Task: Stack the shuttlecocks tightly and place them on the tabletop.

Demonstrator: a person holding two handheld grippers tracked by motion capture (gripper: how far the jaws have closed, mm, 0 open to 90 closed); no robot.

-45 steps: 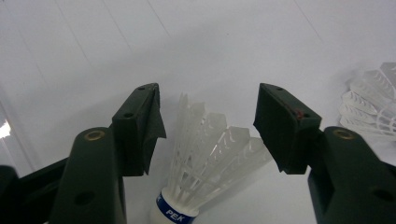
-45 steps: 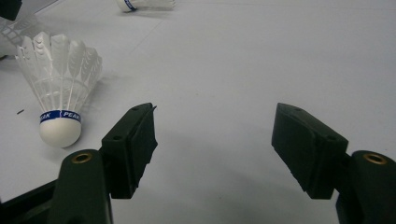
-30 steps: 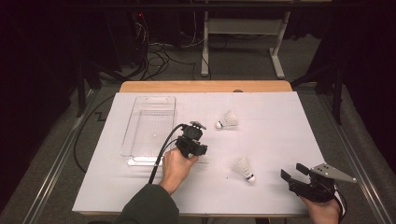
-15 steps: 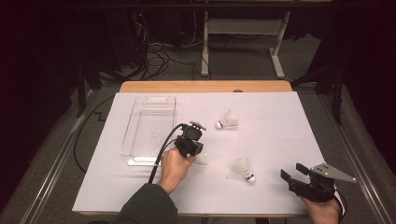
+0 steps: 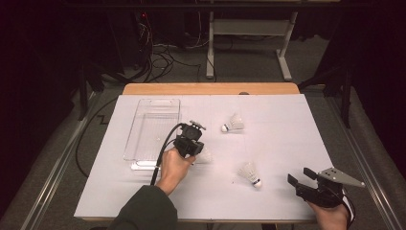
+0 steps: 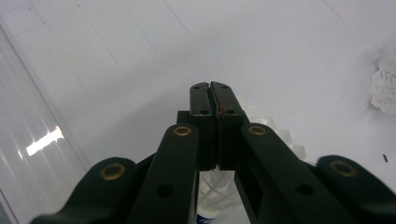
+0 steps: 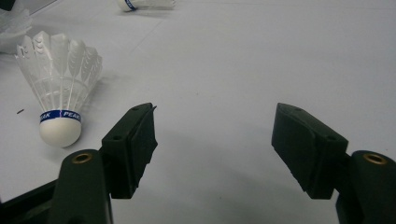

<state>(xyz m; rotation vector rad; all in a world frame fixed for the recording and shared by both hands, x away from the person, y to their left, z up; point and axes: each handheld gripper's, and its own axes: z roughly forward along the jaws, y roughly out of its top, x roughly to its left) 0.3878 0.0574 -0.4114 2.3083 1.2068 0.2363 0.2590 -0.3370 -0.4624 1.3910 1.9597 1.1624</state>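
My left gripper (image 5: 196,152) (image 6: 212,93) points down at the white sheet just right of the clear tray (image 5: 153,103). Its jaws are pressed together, and they appear to pinch the feather skirt of a white shuttlecock (image 5: 205,156) (image 6: 273,133) that lies under them, cork toward the camera. My right gripper (image 5: 298,175) (image 7: 215,123) rests at the front right with its jaws wide apart and nothing between them. A second shuttlecock (image 5: 250,173) (image 7: 60,93) with a blue band lies just to its left. A third shuttlecock (image 5: 232,124) (image 7: 144,4) lies farther back.
The clear tray's ribbed wall (image 6: 28,154) shows at the left of the left gripper view. White sheet (image 5: 287,129) covers the table, with its wooden edge (image 5: 210,89) at the back. A black cable (image 5: 163,153) trails from the left gripper across the tray's corner.
The left hand has shifted very slightly over the shuttlecock by the tray. The right hand and the other two shuttlecocks have stayed where they were.
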